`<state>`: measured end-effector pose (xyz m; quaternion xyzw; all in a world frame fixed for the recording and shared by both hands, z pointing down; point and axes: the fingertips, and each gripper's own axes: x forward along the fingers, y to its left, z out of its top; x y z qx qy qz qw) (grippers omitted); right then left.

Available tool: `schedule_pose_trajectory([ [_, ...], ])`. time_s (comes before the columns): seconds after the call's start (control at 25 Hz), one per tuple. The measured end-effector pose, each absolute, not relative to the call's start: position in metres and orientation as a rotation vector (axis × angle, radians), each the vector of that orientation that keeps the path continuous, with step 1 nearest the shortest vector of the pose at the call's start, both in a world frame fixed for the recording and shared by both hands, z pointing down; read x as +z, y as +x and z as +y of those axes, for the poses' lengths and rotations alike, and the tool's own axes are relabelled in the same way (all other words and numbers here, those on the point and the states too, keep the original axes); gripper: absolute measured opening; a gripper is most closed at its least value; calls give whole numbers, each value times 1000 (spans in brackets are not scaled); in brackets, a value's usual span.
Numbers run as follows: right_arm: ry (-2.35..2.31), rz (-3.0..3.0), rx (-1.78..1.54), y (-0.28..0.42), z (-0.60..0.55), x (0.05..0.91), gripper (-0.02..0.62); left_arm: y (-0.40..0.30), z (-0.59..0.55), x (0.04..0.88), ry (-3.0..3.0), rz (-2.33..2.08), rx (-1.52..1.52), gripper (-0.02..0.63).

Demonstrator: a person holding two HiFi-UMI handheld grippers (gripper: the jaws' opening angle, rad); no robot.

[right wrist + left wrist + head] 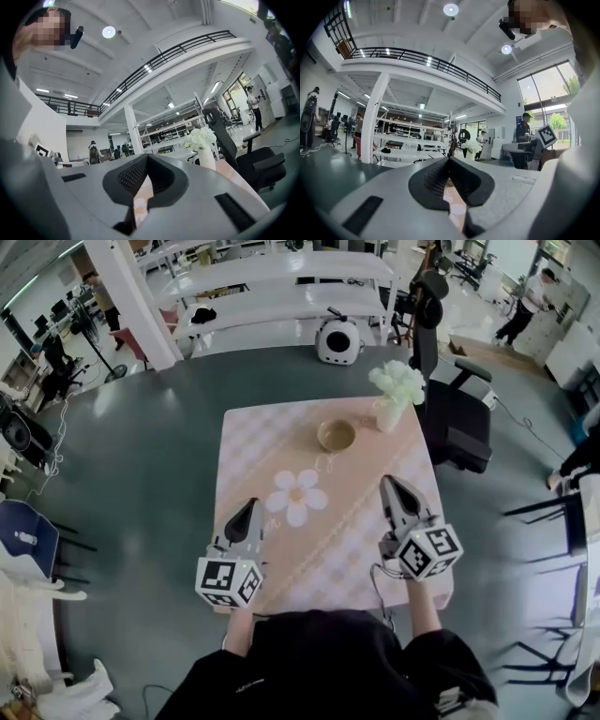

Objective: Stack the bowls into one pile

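A tan bowl (336, 435), possibly more than one nested, sits at the far middle of the table (244, 442), which is covered in a pink checked cloth. My left gripper (251, 503) hovers over the near left of the table. It is shut and empty, its jaws meeting in a point (449, 160). My right gripper (387, 482) hovers over the near right, also shut with nothing in it (146, 157). Both point level toward the far side and are well short of the bowl. The bowl does not show clearly in either gripper view.
A white vase of white flowers (394, 395) stands just right of the bowl, near the far right corner (205, 150). A white flower pattern (297, 496) is printed on the cloth. A black office chair (457, 413) stands by the table's right side.
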<state>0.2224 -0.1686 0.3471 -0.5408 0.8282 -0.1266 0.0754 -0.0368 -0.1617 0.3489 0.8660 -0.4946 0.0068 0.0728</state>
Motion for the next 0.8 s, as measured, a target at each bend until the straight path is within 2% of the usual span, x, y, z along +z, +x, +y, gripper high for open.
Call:
schedule_pose_trajectory([
  [0.8,-1664,2369,-466,239,-166,365,-8,-42,-168,362,2558,-1482,50,-3],
])
